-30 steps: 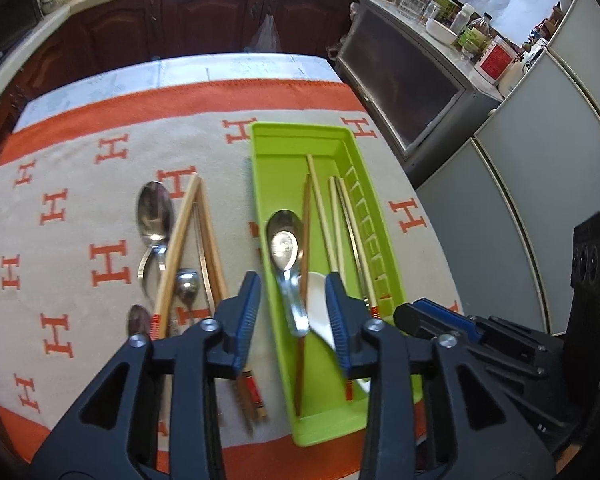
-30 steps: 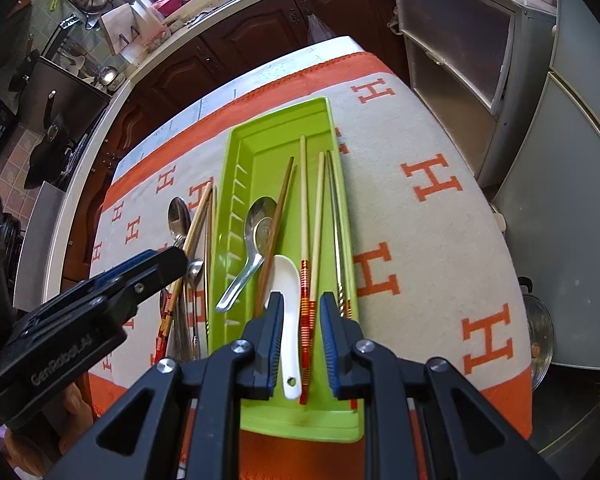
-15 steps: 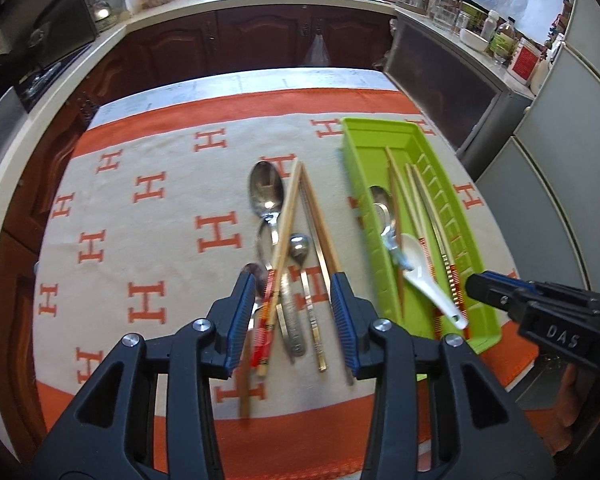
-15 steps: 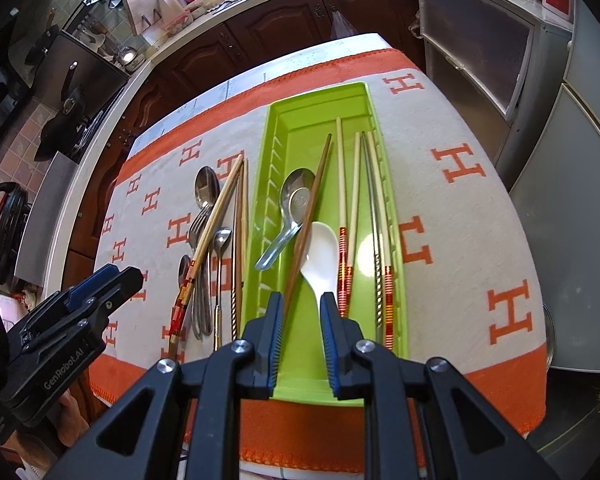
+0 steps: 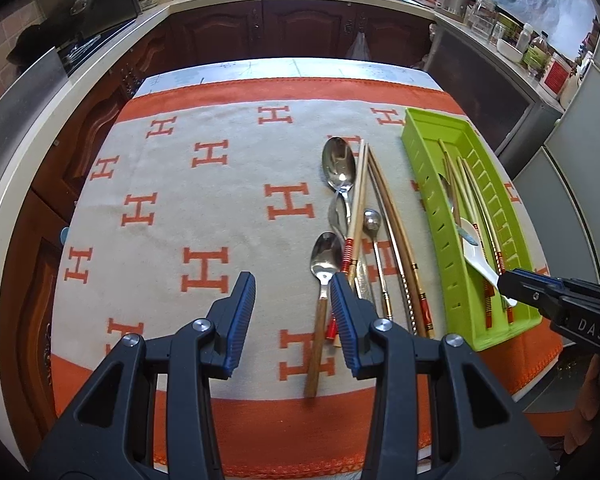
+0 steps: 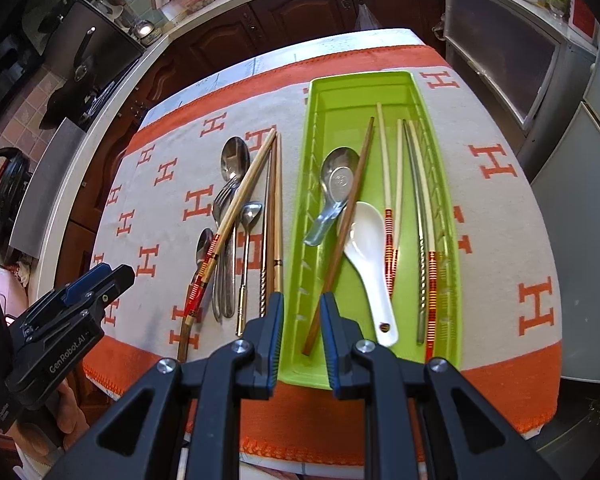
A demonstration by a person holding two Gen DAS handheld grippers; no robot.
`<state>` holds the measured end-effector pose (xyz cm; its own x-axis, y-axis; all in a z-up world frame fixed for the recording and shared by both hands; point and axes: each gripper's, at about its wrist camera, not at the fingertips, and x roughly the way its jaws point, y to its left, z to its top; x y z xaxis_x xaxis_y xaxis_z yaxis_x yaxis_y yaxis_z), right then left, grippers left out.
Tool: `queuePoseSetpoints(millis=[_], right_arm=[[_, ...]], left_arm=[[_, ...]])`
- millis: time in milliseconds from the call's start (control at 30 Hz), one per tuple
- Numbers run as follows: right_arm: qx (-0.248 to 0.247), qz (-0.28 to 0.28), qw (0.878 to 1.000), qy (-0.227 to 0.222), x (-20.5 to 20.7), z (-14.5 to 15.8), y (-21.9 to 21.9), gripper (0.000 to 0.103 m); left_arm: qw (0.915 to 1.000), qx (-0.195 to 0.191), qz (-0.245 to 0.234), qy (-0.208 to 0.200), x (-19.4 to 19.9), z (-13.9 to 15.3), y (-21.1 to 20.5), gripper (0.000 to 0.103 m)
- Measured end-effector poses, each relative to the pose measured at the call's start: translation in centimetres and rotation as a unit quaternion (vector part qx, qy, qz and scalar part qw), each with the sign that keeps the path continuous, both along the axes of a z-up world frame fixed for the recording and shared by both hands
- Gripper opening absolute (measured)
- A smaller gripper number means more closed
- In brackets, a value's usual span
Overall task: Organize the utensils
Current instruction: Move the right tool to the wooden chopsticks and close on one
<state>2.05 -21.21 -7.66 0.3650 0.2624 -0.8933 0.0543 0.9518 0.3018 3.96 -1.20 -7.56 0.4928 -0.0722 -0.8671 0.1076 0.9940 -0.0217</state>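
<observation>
Left gripper (image 5: 293, 300) read "GenRobot.AI" on its body, right gripper (image 6: 300, 316) read "DAS"; both gaped apart, holding nothing. Cloth (image 5: 220, 184) showed repeated orange "H" marks. Green tray (image 6: 440, 168) ran lengthwise ahead of the right gripper, holding a white spoon (image 6: 366, 240), bowl pointing away, and chopsticks parallel. Loose spoons and chopsticks (image 5: 358, 200) lay lengthwise just ahead-right of the left gripper.

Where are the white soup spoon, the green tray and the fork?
white soup spoon (image 6: 366, 236), right wrist view, bowl.
green tray (image 6: 360, 80), right wrist view, far rim.
fork (image 6: 223, 200), right wrist view, tines.
</observation>
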Motion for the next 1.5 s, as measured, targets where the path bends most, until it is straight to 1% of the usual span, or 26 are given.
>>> queuePoseSetpoints(millis=[267, 433, 700, 867, 1000, 1200, 1233, 1400, 1467, 1500], right_arm=[[-0.012, 0.018, 1.000, 0.011, 0.9, -0.4, 2.3, 0.018], [-0.010, 0.029, 0.999, 0.018, 1.9, -0.7, 3.7, 0.018], [0.031, 0.036, 0.998, 0.035, 4.9, -2.2, 5.8, 0.018], [0.059, 0.021, 0.997, 0.055, 7.4, -4.1, 6.5, 0.018], [0.070, 0.007, 0.995, 0.067, 9.0, -5.3, 6.9, 0.018], [0.070, -0.008, 0.994, 0.083, 10.5, -6.9, 7.2, 0.018], [0.074, -0.007, 0.994, 0.080, 10.6, -6.9, 7.3, 0.018], [0.055, 0.005, 0.996, 0.072, 11.1, -7.0, 8.4, 0.018], [0.048, 0.005, 0.997, 0.066, 11.2, -7.1, 8.7, 0.014], [0.043, 0.006, 0.997, 0.062, 11.1, -7.0, 8.6, 0.010]], left_arm=[[0.9999, -0.004, 0.016, 0.003, 0.6, -0.8, 2.0, 0.036], [0.9996, -0.009, 0.024, 0.011, 1.2, -1.6, 3.2, 0.036], [0.9990, -0.015, 0.030, 0.030, 2.1, -3.4, 4.6, 0.036], [0.9987, -0.017, 0.032, 0.036, 2.6, -4.2, 5.3, 0.036], [0.9984, -0.021, 0.033, 0.041, 3.2, -4.6, 5.7, 0.036], [0.9980, -0.027, 0.033, 0.047, 3.8, -5.3, 6.2, 0.036], [0.9980, -0.028, 0.033, 0.048, 3.9, -5.4, 6.2, 0.036], [0.9975, -0.032, 0.033, 0.054, 4.4, -5.9, 6.4, 0.036], [0.9974, -0.033, 0.033, 0.055, 4.4, -6.0, 6.5, 0.036], [0.9974, -0.033, 0.032, 0.055, 4.4, -6.0, 6.5, 0.036]])
